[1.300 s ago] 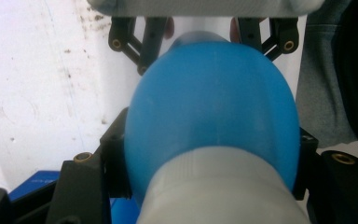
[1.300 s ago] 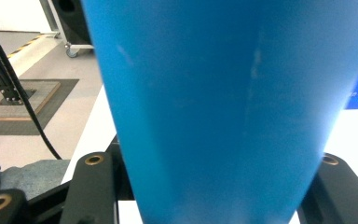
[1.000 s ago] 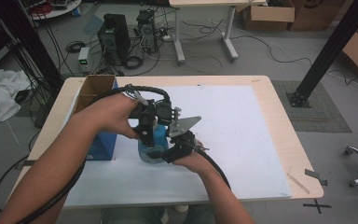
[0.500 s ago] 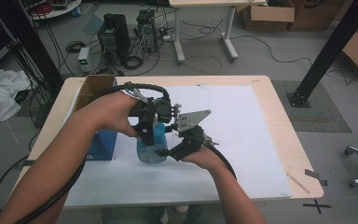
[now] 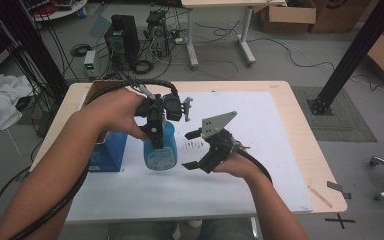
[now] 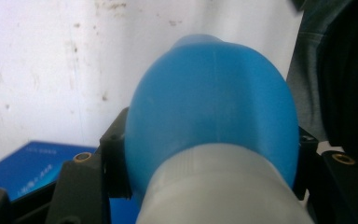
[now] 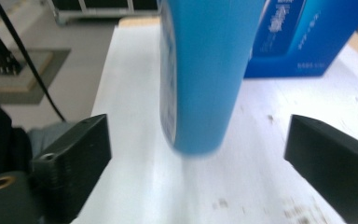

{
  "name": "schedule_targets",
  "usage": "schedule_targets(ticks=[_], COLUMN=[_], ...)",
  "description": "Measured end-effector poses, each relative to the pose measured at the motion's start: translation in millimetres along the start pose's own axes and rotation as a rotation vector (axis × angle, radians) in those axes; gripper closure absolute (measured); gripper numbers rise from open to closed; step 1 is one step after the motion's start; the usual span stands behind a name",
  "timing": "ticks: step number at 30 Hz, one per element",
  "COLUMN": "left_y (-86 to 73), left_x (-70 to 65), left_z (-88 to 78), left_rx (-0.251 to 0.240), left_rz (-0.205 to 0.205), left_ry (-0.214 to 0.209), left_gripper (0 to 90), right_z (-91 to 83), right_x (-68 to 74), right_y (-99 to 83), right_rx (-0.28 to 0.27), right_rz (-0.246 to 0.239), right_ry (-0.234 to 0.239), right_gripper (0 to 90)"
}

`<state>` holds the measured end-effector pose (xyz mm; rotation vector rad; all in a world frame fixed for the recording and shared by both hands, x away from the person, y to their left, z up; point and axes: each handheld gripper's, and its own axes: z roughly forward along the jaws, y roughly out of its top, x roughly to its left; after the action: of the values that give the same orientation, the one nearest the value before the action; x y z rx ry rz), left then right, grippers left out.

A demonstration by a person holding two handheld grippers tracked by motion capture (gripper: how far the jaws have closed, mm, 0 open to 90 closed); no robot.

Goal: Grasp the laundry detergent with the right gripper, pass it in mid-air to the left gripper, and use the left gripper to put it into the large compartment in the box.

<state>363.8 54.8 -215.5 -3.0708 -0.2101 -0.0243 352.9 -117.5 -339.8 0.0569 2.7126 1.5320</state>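
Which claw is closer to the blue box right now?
Left. The left claw is shut on the blue bottle right beside the blue box. The right claw is open on the bottle's far side, farther from the box.

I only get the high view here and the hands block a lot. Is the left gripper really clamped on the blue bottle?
Observer: Yes. In the left gripper view the left gripper is shut on the shoulder of the blue bottle, just below its pale cap.
Operator: And the right gripper?
Observer: The right gripper is open, its jaws wide apart and clear of the bottle.
Operator: Anything behind the bottle?
Observer: A blue box with white print stands on the white sheet.
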Motion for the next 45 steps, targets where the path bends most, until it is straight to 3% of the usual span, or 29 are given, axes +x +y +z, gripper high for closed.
schedule_targets(ticks=[4, 8, 12, 15, 17, 25, 28, 32, 36, 40, 45], left_y=[-8.9, -19.5, -31.3, -41.6, -49.6, -75.6, -86.6, -106.9, -126.1, -147.3, -166.3], left_x=[6.7, 16.5, 27.1, 36.4, 42.5, 64.5, 71.2, 79.8, 82.2, 83.1, 83.9], left_z=[-15.4, -33.3, -50.1, -63.5, -73.0, -103.4, -111.0, -118.0, -123.0, -126.8, -127.8], left_rx=[-0.013, -0.030, -0.045, -0.057, -0.078, -0.065, -0.058, -0.061, -0.017, -0.002, 0.000], left_rz=[-0.071, -0.180, -0.299, -0.405, -0.466, -0.727, -0.863, -1.048, -1.182, -1.295, -1.382], left_ry=[-0.010, -0.024, -0.037, -0.053, -0.051, -0.038, -0.045, -0.084, -0.082, -0.078, -0.084], left_gripper=[38.0, 38.0, 38.0, 37.9, 37.9, 38.0, 38.0, 38.0, 38.0, 37.9, 38.0], right_z=[-13.5, -23.1, -26.0, -25.4, -26.6, -35.9, -39.0, -42.1, -44.5, -46.4, -49.4], right_x=[-1.3, -3.0, -6.5, -9.5, -11.5, -14.3, -14.7, -15.2, -14.9, -15.7, -16.1], right_y=[4.6, 7.9, 7.5, 2.8, -0.1, -4.8, -4.3, -4.7, -4.3, -3.9, -3.2], right_rx=[0.100, 0.200, 0.325, 0.448, 0.488, 0.547, 0.561, 0.586, 0.609, 0.628, 0.636], right_rz=[-0.008, -0.016, -0.023, -0.022, -0.022, -0.012, -0.023, -0.027, -0.030, -0.032, -0.030], right_ry=[-0.007, -0.003, 0.019, 0.036, 0.041, 0.049, 0.052, 0.055, 0.063, 0.064, 0.064], right_gripper=[0.5, 0.0, 0.0, 0.0, 0.0, 0.0, 0.0, 0.0, 0.0, 0.0, 0.0])
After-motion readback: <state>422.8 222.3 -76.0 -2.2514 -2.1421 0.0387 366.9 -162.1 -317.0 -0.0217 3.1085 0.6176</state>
